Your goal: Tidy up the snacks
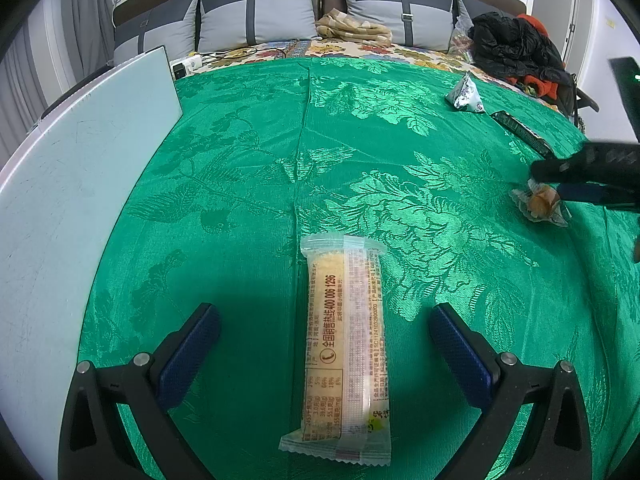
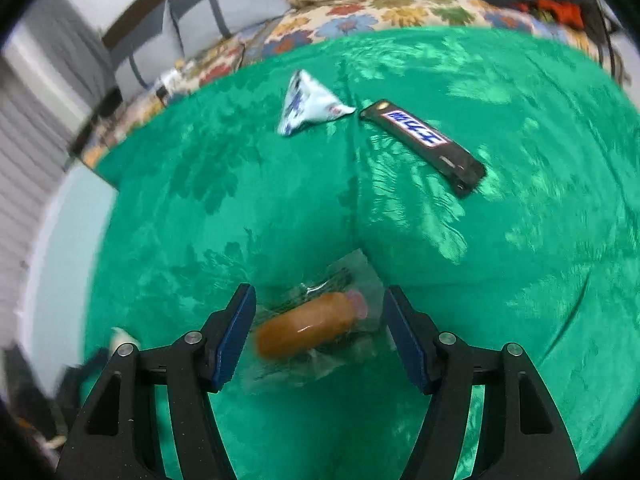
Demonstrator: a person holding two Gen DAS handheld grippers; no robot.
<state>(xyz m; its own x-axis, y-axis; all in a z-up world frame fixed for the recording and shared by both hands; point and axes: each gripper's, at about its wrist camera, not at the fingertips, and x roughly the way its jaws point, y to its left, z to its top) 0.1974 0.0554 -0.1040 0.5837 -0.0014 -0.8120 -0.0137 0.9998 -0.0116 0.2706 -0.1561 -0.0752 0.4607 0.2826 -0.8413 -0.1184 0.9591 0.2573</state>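
Note:
A long clear-wrapped yellow wafer bar (image 1: 344,344) lies on the green cloth (image 1: 248,184), lengthwise between the fingers of my open left gripper (image 1: 324,320). My open right gripper (image 2: 320,300) straddles a small brown pastry in clear wrap (image 2: 308,324), the pads apart from it on both sides. In the left wrist view the pastry (image 1: 540,202) lies at the right with the right gripper (image 1: 536,180) over it. A white-blue triangular pouch (image 2: 308,104) and a dark chocolate bar (image 2: 424,144) lie farther back.
A pale flat board (image 1: 80,184) lies along the left edge of the cloth. Grey pillows (image 1: 256,16), a floral sheet (image 2: 360,20) and a pile of dark clothes (image 1: 516,48) sit behind. The right wrist view is motion-blurred.

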